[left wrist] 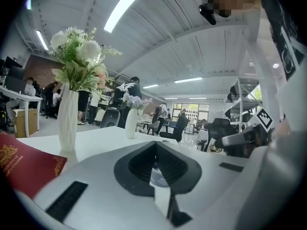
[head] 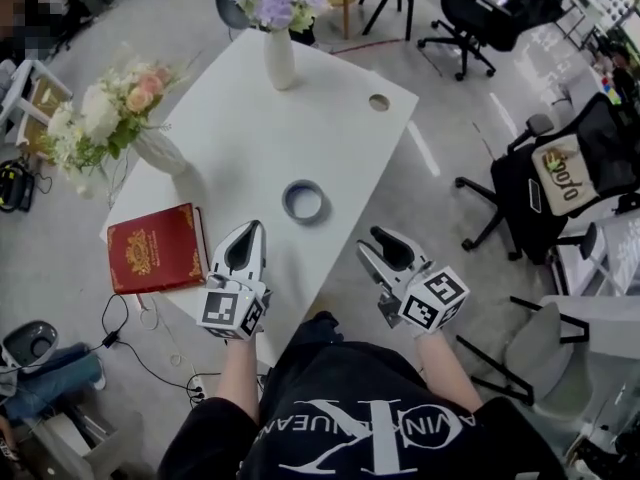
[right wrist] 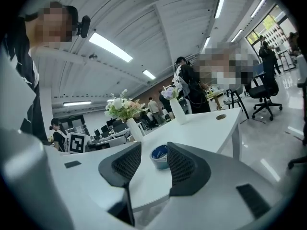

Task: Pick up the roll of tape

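Observation:
The roll of tape (head: 305, 201), a grey-blue ring, lies flat on the white table (head: 330, 98) near its front edge. My left gripper (head: 256, 228) hovers just left of and nearer than the roll, with its jaw tips meeting and nothing held. In the left gripper view the closed tips (left wrist: 154, 143) point across the table. My right gripper (head: 380, 236) is over the table's front right edge, open and empty. In the right gripper view the tape (right wrist: 159, 157) shows a short way ahead, framed between the spread jaws of the right gripper (right wrist: 154, 148).
A red book (head: 155, 248) lies at the table's front left corner. A white vase of pale flowers (head: 160, 151) stands behind it, and a second vase with purple flowers (head: 279, 58) stands at the far end. A cable hole (head: 379, 102) is at the right. Office chairs (head: 560, 183) stand at right.

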Demonstrator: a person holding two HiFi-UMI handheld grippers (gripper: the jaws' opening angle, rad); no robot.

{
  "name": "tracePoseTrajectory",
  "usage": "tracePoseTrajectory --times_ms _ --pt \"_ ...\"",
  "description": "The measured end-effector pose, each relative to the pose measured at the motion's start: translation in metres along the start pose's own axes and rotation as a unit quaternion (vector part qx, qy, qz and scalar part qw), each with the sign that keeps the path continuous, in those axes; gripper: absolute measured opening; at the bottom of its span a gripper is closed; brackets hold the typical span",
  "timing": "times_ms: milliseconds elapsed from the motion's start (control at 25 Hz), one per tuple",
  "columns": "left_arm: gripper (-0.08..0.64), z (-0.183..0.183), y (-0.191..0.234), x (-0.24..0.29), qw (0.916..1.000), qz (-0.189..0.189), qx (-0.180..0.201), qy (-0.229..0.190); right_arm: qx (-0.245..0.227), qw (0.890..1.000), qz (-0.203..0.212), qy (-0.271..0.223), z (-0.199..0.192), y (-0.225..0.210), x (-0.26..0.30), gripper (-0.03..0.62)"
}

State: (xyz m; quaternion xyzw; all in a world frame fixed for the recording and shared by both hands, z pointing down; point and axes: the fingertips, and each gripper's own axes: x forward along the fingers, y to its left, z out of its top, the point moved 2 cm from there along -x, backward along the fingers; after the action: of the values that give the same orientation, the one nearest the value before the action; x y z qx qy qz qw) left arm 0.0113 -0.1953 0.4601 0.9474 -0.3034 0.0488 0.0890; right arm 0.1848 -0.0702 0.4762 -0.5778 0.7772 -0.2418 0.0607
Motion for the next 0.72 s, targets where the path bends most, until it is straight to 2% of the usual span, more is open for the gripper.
tracePoseTrajectory --times_ms 320,520,720 --pt "-0.002 -0.002 0.005 0.012 0.9998 0.013 -0.001 0.015 0.008 1.0 0.017 0.021 0.005 -0.015 0.02 0.179" --pt "-0.002 -0.003 0.017 0.011 0.9983 0.056 -0.009 0.016 0.005 0.997 0.058 0.058 0.006 -0.019 0.049 0.178" --pt "-0.002 -0.004 0.029 0.007 0.9934 0.111 -0.025 0.013 -0.009 0.987 0.113 0.111 0.01 -0.025 0.09 0.175"
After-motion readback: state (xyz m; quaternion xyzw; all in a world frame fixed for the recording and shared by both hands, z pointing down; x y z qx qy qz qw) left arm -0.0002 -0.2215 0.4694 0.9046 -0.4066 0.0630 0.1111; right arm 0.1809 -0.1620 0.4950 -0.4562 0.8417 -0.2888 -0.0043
